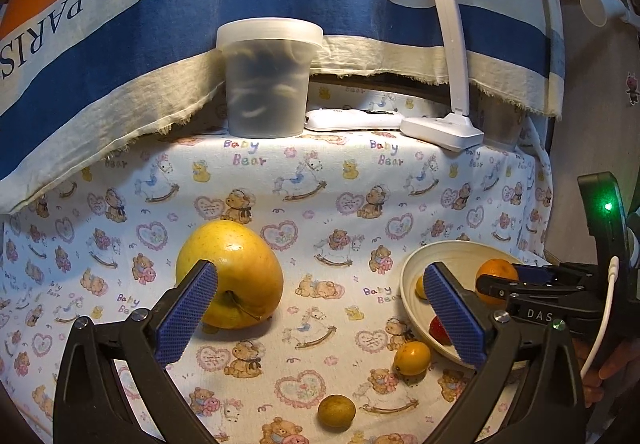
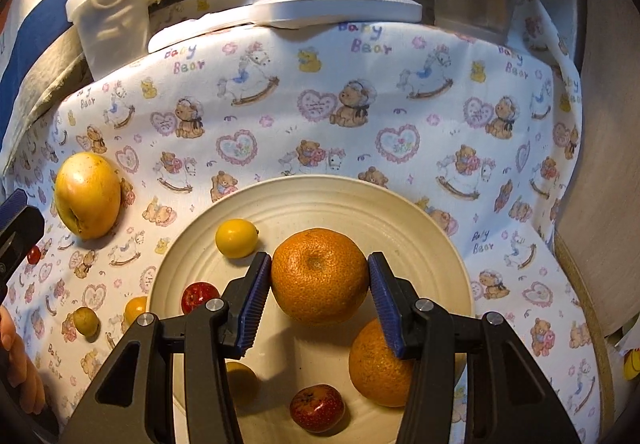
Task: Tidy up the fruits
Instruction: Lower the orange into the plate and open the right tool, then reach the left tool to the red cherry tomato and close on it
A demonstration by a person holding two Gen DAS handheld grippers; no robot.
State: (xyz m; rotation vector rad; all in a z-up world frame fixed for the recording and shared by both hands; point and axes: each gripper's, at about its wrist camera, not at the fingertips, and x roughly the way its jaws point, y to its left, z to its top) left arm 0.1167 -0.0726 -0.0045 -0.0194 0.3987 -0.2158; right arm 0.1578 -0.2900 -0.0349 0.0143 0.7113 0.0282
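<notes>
The right hand-held gripper (image 2: 320, 284) clamps an orange (image 2: 319, 275) between its blue pads, above a cream bowl (image 2: 440, 244). In the bowl lie a second orange (image 2: 372, 368), two small red fruits and small yellow ones. The left hand-held gripper (image 1: 316, 308) hangs wide open and empty over the bear-print tabletop (image 1: 320, 204). A large yellow apple (image 1: 236, 272) sits left of the bowl, just behind the left pad.

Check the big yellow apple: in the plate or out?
Out. The apple lies on the cloth, left of the plate.
</notes>
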